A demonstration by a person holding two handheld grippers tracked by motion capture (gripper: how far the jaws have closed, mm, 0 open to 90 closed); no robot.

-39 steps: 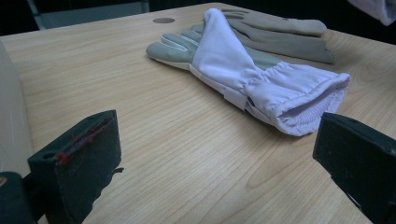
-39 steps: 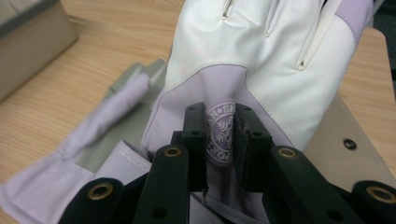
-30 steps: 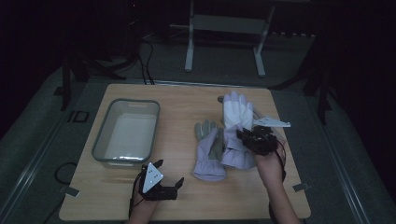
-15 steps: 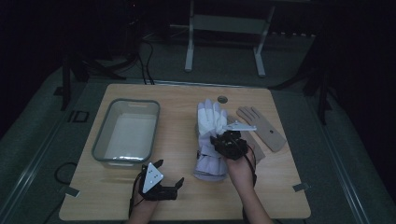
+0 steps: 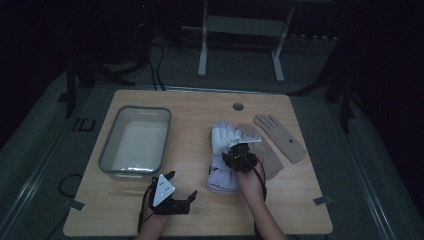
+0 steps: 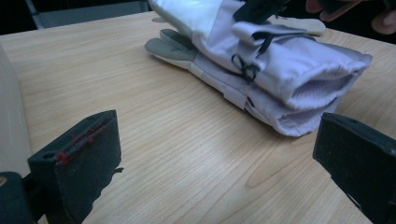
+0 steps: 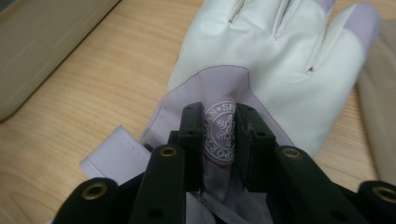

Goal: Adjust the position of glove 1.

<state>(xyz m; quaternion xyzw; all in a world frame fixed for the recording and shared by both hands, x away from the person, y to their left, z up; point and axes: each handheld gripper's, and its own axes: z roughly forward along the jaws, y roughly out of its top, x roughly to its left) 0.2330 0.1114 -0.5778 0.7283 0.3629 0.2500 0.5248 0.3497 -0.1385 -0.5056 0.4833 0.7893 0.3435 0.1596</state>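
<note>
Pair of padded white-and-lilac ski gloves [image 5: 223, 159] stacked one on other, flat on wooden table right of centre, fingers pointing away from person, cuffs toward near edge. Upper glove [image 7: 261, 70]: white leather fingers, lilac back, round snowflake emblem [image 7: 219, 135] pinched into raised fold. Open ribbed-lined cuffs [image 6: 317, 91], black cord at wrist.

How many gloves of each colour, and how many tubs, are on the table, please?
White and lilac gloves: 2, stacked, top one, lower one
Tan gloves: 2, one, another
Grey tub: 1
Total: 5
</note>
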